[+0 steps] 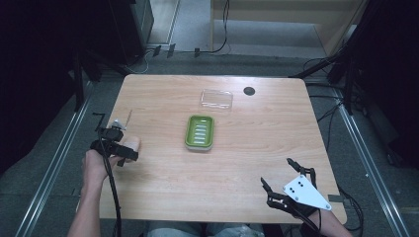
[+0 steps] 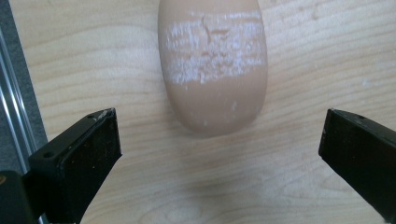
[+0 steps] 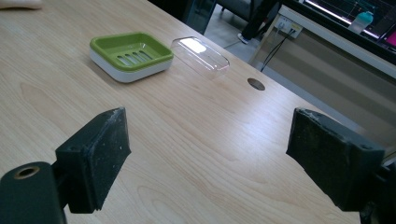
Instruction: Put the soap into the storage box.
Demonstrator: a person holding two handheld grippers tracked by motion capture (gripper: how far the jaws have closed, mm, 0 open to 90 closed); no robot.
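**Soap within reach, nothing lifted yet**

At the left edge of the table, I have the left gripper (image 1: 114, 143) hovering over a tan bar of soap (image 2: 212, 65), an oval piece with a chalky white band across it. Its jaws stand wide apart in the left gripper view, one on each side of the bar's near end, and neither touches it. So I judge the pickup has not begun: the soap lies flat on the wood, ungripped.

Toward the middle of the table sits a green soap dish (image 1: 200, 132) with a slotted tray and a white base, and it looks empty. Just beyond it, on the far side, lies a clear plastic lid (image 1: 216, 98), off the dish and apart from it. If the soap is meant for the dish, what is left is the whole carry: close on the bar, bring it right to the dish, set it down, and perhaps put the lid on.

My right gripper (image 1: 281, 180) waits at the near right corner, jaws spread and holding nothing, pointed toward the dish and lid.

The table (image 1: 257, 153) is pale wood grain, bare apart from these things, with a small dark round hole (image 1: 249, 91) near the far edge. Around it I see grey floor, metal rails on both sides, loose cables at the far end, and dark equipment in shadow.
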